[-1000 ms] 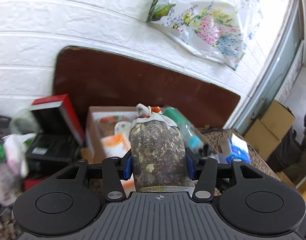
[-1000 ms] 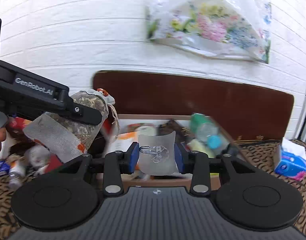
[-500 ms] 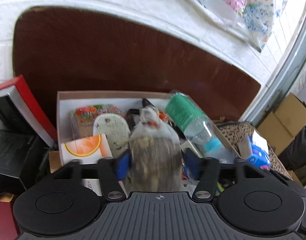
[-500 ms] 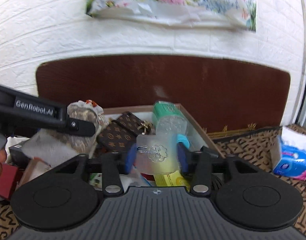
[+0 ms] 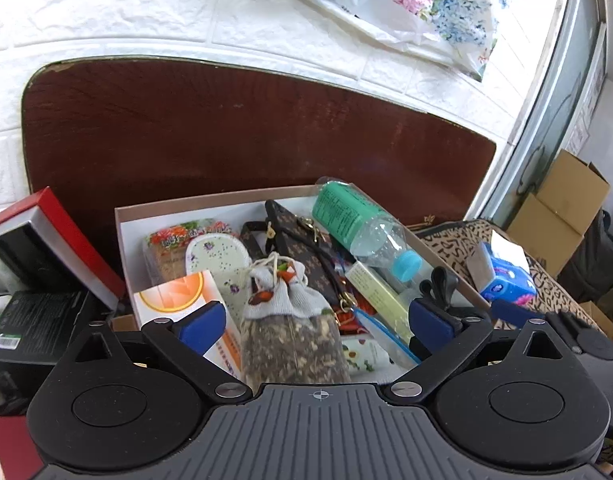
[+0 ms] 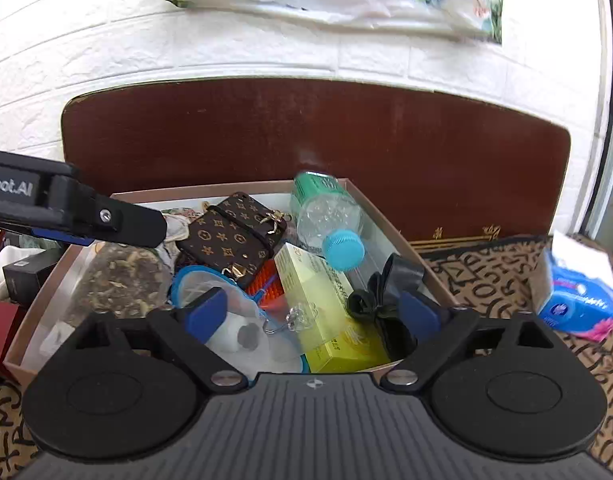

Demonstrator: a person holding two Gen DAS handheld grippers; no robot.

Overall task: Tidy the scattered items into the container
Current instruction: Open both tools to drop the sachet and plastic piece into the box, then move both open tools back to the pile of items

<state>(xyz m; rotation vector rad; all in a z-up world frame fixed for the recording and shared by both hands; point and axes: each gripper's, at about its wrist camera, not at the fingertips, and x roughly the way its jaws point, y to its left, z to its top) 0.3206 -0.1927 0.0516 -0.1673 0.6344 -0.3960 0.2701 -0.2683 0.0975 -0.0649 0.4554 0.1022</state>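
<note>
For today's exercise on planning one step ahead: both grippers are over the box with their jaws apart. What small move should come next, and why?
Probably lift both grippers up and away. The left gripper and right gripper stand open, the herb sachet and clear pouch lie loose in the box, and the blue tissue pack lies outside on the patterned cloth.

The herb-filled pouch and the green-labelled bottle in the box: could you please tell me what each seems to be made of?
The grey herb-filled drawstring pouch looks like loosely woven mesh cloth, matte: dried bits show through its weave. The green-labelled clear bottle with a blue cap appears to be thin glossy plastic, see-through and dimpled. The brown box looks like matte cardboard.
</note>
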